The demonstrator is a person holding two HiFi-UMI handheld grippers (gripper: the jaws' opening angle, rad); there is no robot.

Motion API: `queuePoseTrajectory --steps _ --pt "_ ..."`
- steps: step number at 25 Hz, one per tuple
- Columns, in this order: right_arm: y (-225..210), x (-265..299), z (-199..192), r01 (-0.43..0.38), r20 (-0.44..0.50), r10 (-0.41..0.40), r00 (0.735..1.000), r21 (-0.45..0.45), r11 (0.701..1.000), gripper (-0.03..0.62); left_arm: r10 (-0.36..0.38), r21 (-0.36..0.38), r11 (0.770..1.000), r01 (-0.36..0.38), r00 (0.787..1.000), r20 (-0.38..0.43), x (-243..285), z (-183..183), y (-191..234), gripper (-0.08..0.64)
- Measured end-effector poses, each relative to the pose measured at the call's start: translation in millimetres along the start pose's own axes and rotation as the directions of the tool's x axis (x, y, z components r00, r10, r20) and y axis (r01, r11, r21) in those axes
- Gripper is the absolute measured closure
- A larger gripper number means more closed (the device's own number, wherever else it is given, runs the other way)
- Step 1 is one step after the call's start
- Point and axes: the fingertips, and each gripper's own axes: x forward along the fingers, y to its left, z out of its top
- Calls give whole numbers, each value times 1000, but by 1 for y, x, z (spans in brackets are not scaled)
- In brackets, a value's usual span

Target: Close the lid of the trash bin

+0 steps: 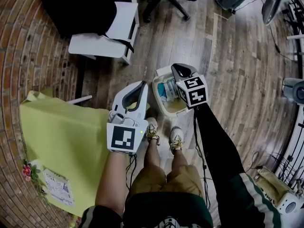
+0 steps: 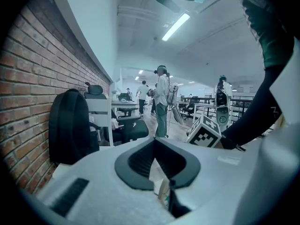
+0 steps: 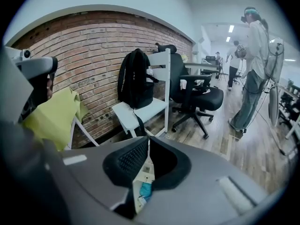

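A small cream trash bin (image 1: 163, 110) stands open on the wood floor just ahead of my feet, with blue and white rubbish inside. Its lid (image 1: 163, 71) is raised at the far rim. My grey right gripper (image 1: 176, 69) hangs over the bin's far side by the lid, and its jaws meet at the tips (image 3: 148, 142). Whether they pinch the lid's edge I cannot tell. Through the gap below them the rubbish (image 3: 142, 191) shows. My white left gripper (image 1: 142, 85) sits left of the bin, clear of it, with its tips together (image 2: 154, 144).
A white chair (image 1: 107, 39) with a black backpack stands ahead to the left, by a brick wall. A yellow-green cloth (image 1: 61, 137) covers something at my left. An office chair base (image 1: 166, 1) is beyond the bin. People (image 2: 161, 102) stand far off. Equipment lines the right side.
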Motion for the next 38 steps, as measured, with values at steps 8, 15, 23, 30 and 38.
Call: queuePoseTrajectory --steps 8,15,23,30,38 --pt "-5 6 -28 6 -72 -2 997 51 999 572 -6 -18 1000 6 1000 0 5 -1 -3 552" --pt "-2 -5 -45 4 -106 4 994 75 997 545 -21 -29 999 21 1000 1 9 -2 -9 552" --pt "1 -18 -59 22 -116 -10 993 107 994 547 -62 -26 998 62 998 17 8 1 -19 552" --pt "9 -29 -83 41 -131 -24 991 134 990 551 -115 -40 993 115 993 19 10 -8 -39 552" --pt "7 -40 -110 48 -151 -24 988 159 986 551 -143 -44 989 144 990 7 16 -18 -65 552"
